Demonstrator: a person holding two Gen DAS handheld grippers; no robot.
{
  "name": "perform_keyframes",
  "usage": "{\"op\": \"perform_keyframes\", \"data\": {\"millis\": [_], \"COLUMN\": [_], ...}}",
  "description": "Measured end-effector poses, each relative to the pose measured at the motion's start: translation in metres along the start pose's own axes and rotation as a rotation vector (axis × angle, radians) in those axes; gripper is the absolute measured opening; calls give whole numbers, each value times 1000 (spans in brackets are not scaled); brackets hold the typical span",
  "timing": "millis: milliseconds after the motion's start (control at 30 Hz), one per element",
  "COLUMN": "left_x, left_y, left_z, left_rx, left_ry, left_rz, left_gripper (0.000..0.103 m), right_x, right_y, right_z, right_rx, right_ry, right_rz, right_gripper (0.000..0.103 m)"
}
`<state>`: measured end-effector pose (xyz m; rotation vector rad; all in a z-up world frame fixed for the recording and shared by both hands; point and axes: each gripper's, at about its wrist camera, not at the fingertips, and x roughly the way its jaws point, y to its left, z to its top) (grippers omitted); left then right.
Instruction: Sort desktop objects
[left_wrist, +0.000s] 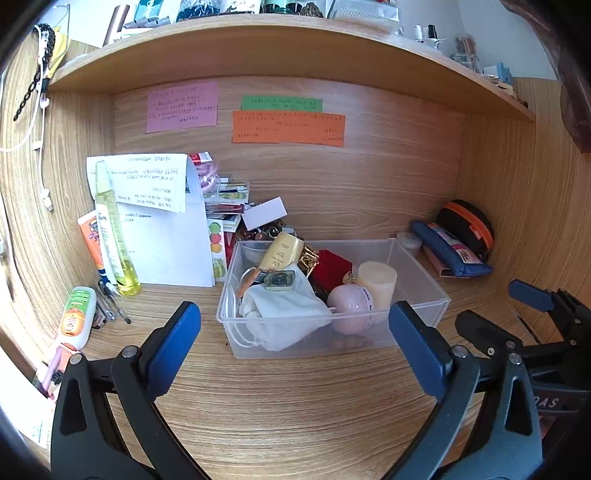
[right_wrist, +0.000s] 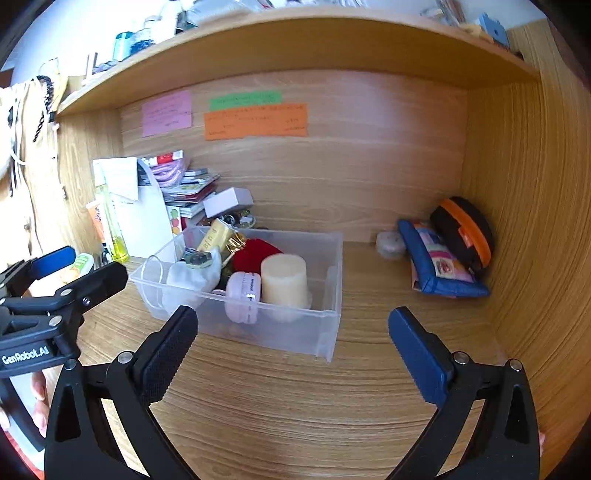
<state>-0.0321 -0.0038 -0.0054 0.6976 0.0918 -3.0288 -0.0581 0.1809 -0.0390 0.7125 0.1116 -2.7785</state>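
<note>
A clear plastic bin stands mid-desk. It holds a cream candle, a pink round case, a white cloth pouch, a gold UV tube, a red box and other small items. My left gripper is open and empty, just in front of the bin. My right gripper is open and empty, in front of the bin's right end. Each gripper shows at the other view's edge.
At the left stand a yellow bottle, an orange tube, a green-capped tube, pens, papers and stacked packets. At the right corner lie a blue pouch, a black-orange case and a small round tin. A shelf hangs overhead.
</note>
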Motion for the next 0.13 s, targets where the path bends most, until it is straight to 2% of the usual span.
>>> {"op": "perform_keyframes", "data": {"millis": [133], "left_x": [5], "left_y": [-2], "left_z": [0], "left_rx": [4], "left_ry": [7], "left_rz": [5], "left_gripper": [103], "right_x": [7], "right_y": [-5], "right_z": [-1], "right_rx": [27], "right_ry": [18], "right_rz": [4], "right_gripper": [103]}}
